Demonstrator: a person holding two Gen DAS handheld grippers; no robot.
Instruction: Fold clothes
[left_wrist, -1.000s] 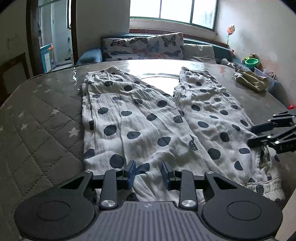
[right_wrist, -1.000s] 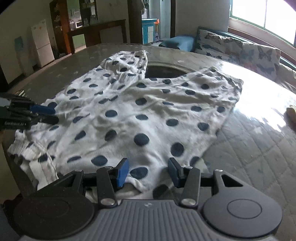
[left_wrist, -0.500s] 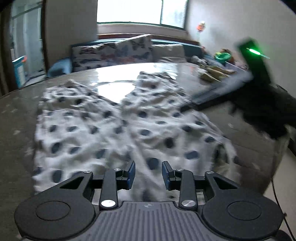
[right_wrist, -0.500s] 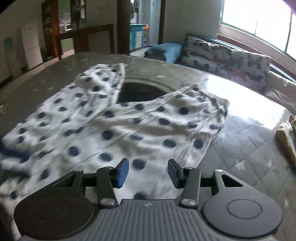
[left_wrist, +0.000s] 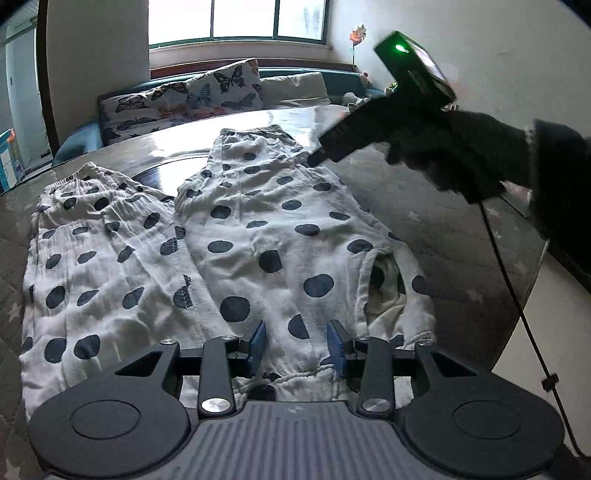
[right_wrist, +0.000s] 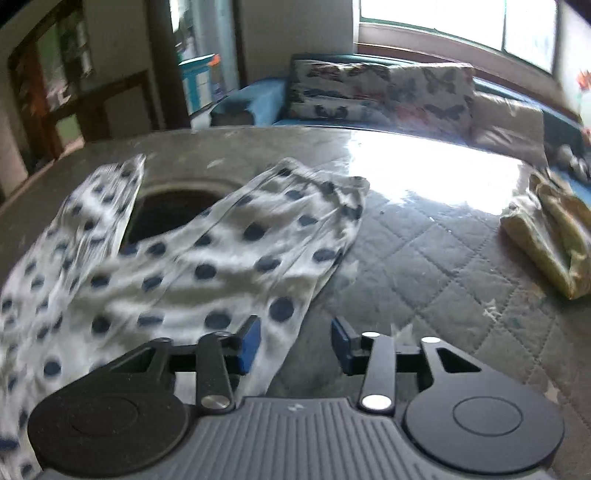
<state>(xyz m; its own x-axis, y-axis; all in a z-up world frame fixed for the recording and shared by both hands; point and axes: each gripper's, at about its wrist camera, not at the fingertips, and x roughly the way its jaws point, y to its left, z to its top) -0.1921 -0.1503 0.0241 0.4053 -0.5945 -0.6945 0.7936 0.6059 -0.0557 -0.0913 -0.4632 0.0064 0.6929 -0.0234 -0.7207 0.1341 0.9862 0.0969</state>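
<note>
- Quilted counter (left_wrist: 14, 258) beneath a window carries spotted trousers (left_wrist: 229, 236), spread flat, both legs apart, unfolded.
- Left claw (left_wrist: 295, 341) and right claw (right_wrist: 295, 341) hover open, empty; folding remains.

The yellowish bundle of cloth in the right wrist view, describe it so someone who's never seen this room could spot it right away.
Start from the big round quilted table. The polka-dot trousers lie spread over its left part; look to the far right edge instead. There sits the yellowish bundle, crumpled, plain olive-yellow with no dots, and well apart from the white trousers.
</note>
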